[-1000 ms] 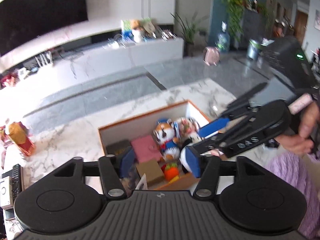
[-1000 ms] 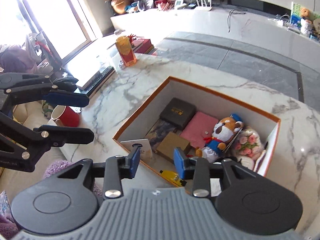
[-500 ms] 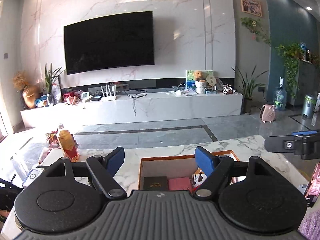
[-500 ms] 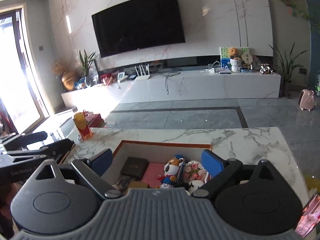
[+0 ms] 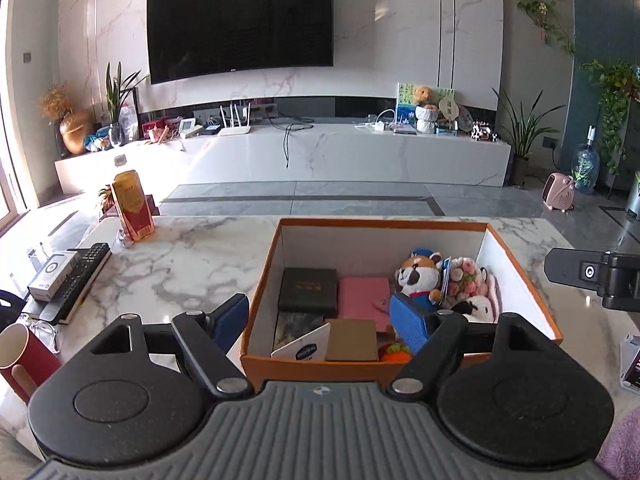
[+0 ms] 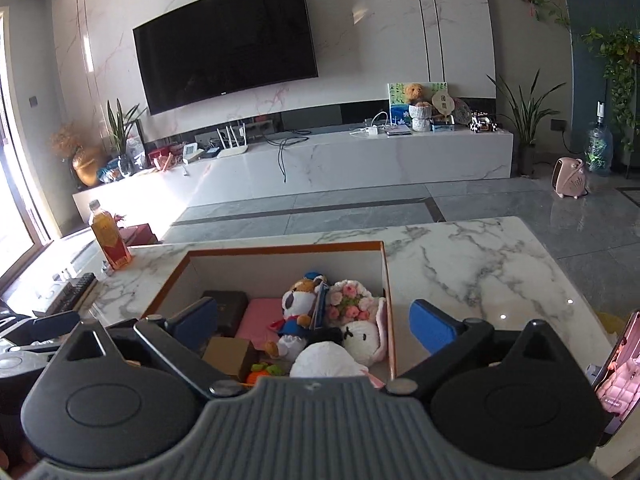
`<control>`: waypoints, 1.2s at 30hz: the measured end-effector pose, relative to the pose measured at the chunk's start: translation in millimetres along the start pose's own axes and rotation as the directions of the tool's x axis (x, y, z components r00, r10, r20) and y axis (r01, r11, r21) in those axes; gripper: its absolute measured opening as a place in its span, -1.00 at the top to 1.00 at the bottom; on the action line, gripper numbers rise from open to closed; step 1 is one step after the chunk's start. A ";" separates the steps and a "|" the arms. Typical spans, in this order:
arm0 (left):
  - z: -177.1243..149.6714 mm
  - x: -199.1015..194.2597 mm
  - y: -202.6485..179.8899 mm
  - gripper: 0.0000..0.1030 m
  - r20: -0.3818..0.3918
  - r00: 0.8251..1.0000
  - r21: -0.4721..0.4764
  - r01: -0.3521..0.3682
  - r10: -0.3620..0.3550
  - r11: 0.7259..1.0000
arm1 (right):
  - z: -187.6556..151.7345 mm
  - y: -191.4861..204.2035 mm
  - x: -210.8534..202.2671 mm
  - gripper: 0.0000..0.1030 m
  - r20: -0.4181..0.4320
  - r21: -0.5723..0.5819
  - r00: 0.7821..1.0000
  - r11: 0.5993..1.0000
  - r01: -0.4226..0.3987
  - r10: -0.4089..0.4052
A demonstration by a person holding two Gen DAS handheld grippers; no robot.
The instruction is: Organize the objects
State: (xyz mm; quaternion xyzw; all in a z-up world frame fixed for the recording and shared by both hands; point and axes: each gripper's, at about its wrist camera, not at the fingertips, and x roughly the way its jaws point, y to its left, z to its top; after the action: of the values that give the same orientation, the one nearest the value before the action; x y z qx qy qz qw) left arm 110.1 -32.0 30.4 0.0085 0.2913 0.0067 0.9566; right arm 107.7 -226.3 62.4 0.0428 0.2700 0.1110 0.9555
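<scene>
At the far left edge of the marble table [image 5: 180,256], a red mug [image 5: 22,354] with a wooden handle is standing near a pair of glasses [image 5: 44,330]. Behind them a black remote [image 5: 82,276] is lying beside a small white box [image 5: 52,276], both resting on a flat dark book. Further back, a bottle [image 5: 132,208] with a red label and amber drink is standing upright near the table's far edge.

The left gripper [image 5: 320,322] is hovering low in front of the box, its blue ribbed pads spread wide apart with nothing between them; one pad is sitting outside the box's left wall, the other over its inside.

The task's things are sitting in the cardboard box [image 5: 384,230], orange outside and white inside, open at the top and resting in the middle of the table. Along its left side a flat black case [image 5: 308,290] is lying next to a pink wallet [image 5: 363,298] with a snap tab. In front of them a plain brown carton [image 5: 352,340] is leaning beside a white card [image 5: 306,344] with a blue oval mark. A small orange toy [image 5: 396,352] is showing by the near wall. To the right a plush dog [image 5: 418,276] in a blue cap is sitting against a pink knitted bouquet [image 5: 466,280], with a white plush [image 6: 362,338] below it.

The right gripper [image 6: 314,326] is also standing wide apart and empty, straddling the box's right wall. At the far right a pink phone [image 6: 618,364] is propped upright.
</scene>
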 end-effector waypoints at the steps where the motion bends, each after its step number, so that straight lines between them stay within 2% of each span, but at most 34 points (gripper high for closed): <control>1: -1.5 3.2 -0.4 -0.78 -0.013 1.000 0.003 -0.006 0.006 1.000 | -3.1 -0.5 4.6 -0.97 -0.011 -0.005 1.000 1.000 0.003 -0.003; 11: -12.5 27.1 -3.6 -0.77 -0.093 0.995 0.008 -0.019 0.020 1.000 | -29.5 0.8 43.8 -0.97 -0.112 -0.038 0.993 0.999 0.024 -0.028; 25: -11.0 30.6 -4.9 -0.76 -0.115 0.993 0.007 -0.008 0.009 1.000 | -32.5 -1.4 52.7 -0.97 -0.138 -0.034 0.990 0.999 0.023 -0.027; 36: -10.9 28.0 -8.4 -0.74 -0.117 0.993 0.048 -0.010 0.016 0.999 | -34.7 0.2 47.1 -0.97 -0.140 -0.047 0.990 0.999 0.021 -0.028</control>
State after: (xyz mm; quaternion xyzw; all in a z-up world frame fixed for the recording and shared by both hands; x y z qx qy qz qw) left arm 127.4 -39.8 5.6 0.0324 0.3470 0.0067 0.9373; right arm 128.5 -214.2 9.0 0.0097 0.3347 0.1082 0.9360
